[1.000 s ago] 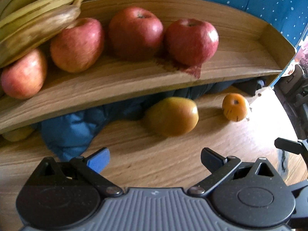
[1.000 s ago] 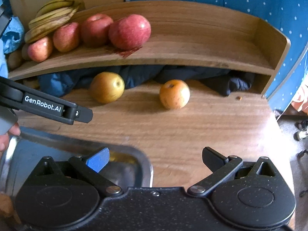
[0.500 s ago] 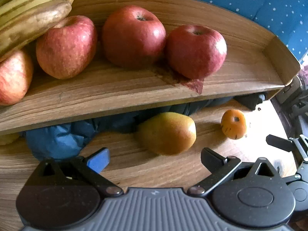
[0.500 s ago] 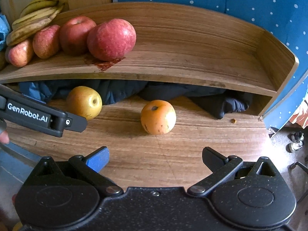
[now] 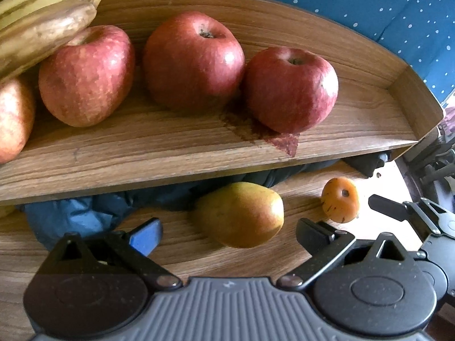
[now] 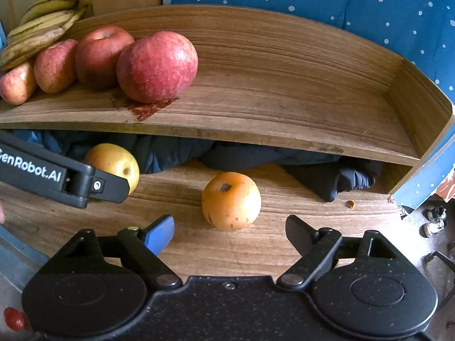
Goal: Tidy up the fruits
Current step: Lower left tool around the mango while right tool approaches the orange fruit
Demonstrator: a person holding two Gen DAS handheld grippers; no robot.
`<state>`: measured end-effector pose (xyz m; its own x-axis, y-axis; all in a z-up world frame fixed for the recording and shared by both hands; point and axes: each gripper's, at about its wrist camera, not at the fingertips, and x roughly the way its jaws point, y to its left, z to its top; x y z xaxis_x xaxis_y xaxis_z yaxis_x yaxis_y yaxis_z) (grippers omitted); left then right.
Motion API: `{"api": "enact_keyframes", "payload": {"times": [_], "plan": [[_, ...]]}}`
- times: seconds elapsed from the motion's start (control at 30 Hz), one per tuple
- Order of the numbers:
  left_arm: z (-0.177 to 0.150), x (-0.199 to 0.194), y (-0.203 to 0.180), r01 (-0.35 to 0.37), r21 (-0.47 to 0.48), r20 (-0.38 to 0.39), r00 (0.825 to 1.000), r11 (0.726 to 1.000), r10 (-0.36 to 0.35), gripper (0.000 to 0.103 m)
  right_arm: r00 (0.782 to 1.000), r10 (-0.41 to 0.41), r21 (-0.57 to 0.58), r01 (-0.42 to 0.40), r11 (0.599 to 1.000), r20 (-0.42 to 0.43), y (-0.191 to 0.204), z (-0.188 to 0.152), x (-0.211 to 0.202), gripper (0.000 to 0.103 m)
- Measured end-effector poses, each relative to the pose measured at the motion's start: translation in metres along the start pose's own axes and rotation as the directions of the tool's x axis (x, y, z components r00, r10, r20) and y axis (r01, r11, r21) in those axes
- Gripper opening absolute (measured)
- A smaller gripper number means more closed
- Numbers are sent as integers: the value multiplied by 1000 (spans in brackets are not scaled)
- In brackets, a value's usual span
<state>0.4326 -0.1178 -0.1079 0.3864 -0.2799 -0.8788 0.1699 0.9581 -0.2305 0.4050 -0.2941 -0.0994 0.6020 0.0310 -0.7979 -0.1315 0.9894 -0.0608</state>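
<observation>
Several red apples (image 5: 193, 59) and bananas (image 5: 42, 28) sit on the upper wooden shelf (image 5: 170, 147). On the tabletop below lie a yellow-green fruit (image 5: 241, 216) and an orange fruit (image 6: 231, 200). My left gripper (image 5: 230, 234) is open, and the near side of the yellow-green fruit lies between its fingertips, untouched. My right gripper (image 6: 230, 233) has its jaws closing. The orange fruit sits just ahead of them, and the pads are clear of it. One left finger (image 6: 93, 186) crosses the right wrist view in front of the yellow-green fruit (image 6: 113, 162).
Dark blue cloth (image 6: 256, 156) is bunched under the shelf behind both fruits. The shelf's right end wall (image 6: 421, 113) stands near the table's right edge, with floor and shoes (image 6: 433, 218) beyond. A small crumb (image 6: 350, 204) lies on the wood. The dotted blue wall (image 6: 341, 0) is behind.
My right gripper has come closer to the orange fruit and its jaws have narrowed. My left gripper has edged toward the yellow-green fruit, which now lies between its fingertips.
</observation>
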Motion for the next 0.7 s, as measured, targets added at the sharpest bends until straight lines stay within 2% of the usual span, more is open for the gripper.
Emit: {"api": "enact_keyframes", "payload": {"times": [0.1,0.27,0.7], "plan": [[1,2,-1,11,4,-4,1000,1000,-11,96,1000,-3,5,3,1000,6,0,3,3,78],[3,5,-3,8,3,-4,1000,1000,-8,95,1000,-3,1,3,1000,13,0,7,8,71],[6,14,-4,-19,-3,-15,1000,1000,19,93,1000,7,9,-7,1000,13,5,6,19,67]]}}
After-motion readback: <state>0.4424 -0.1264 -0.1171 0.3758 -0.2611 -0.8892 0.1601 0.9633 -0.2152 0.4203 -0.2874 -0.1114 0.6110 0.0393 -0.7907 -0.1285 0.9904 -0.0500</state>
